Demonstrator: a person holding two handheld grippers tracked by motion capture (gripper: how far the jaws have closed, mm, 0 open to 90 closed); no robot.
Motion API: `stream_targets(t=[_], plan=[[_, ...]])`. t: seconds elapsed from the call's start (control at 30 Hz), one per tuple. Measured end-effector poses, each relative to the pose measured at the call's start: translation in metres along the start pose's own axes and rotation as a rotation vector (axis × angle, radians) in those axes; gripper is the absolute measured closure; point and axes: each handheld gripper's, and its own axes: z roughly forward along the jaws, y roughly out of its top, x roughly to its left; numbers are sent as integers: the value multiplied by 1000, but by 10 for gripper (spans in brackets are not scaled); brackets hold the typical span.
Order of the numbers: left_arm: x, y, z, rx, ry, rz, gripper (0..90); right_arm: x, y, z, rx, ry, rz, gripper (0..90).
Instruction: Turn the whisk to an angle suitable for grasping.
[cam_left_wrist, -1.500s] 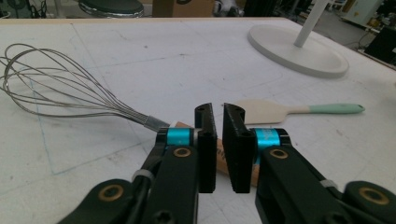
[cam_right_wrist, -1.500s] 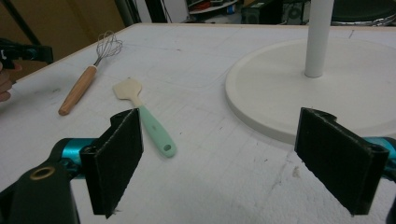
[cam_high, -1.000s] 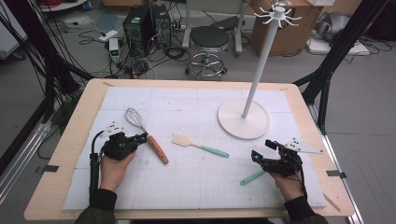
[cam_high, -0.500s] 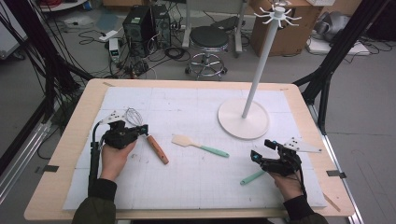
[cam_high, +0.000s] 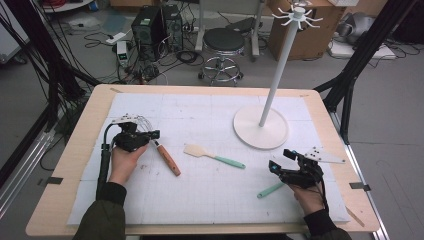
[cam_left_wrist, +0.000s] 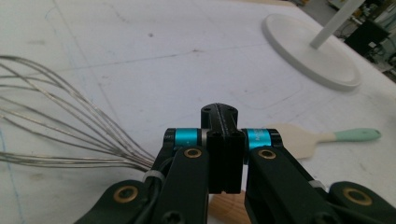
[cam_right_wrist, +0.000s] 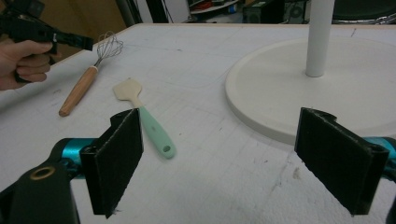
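My left gripper (cam_high: 154, 134) (cam_left_wrist: 219, 112) is shut with nothing between its jaws. It hovers over the neck of a whisk, whose wire head (cam_left_wrist: 70, 126) lies left of the jaws. The whisk's wooden handle (cam_high: 167, 159) (cam_right_wrist: 79, 91) points toward the person. My right gripper (cam_high: 281, 160) (cam_right_wrist: 229, 158) stands open and empty near the front right of the mat. A cream spatula with a mint handle (cam_high: 215, 156) (cam_right_wrist: 144, 116) (cam_left_wrist: 317, 137) lies between the two grippers. In the right gripper view, the left gripper (cam_right_wrist: 70, 39) and its hand appear at the top left.
A white hook stand rises from its round base (cam_high: 260, 126) (cam_right_wrist: 280, 88) (cam_left_wrist: 313, 51) at the back right. A second mint handle (cam_high: 270, 190) sticks out from under the right hand. A white mat (cam_high: 210, 200) covers the wooden table.
My left gripper has moved away from the person, up over the whisk's neck and wire head. The right gripper has stayed put.
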Motion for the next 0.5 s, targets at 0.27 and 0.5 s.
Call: stream_targets(t=[0.27, 0.5], plan=[[6, -4, 8, 40, 49, 15, 900, 2, 0, 0, -8, 1, -11, 145], [6, -7, 16, 68, 40, 29, 900, 1, -1, 0, -14, 1, -5, 145]])
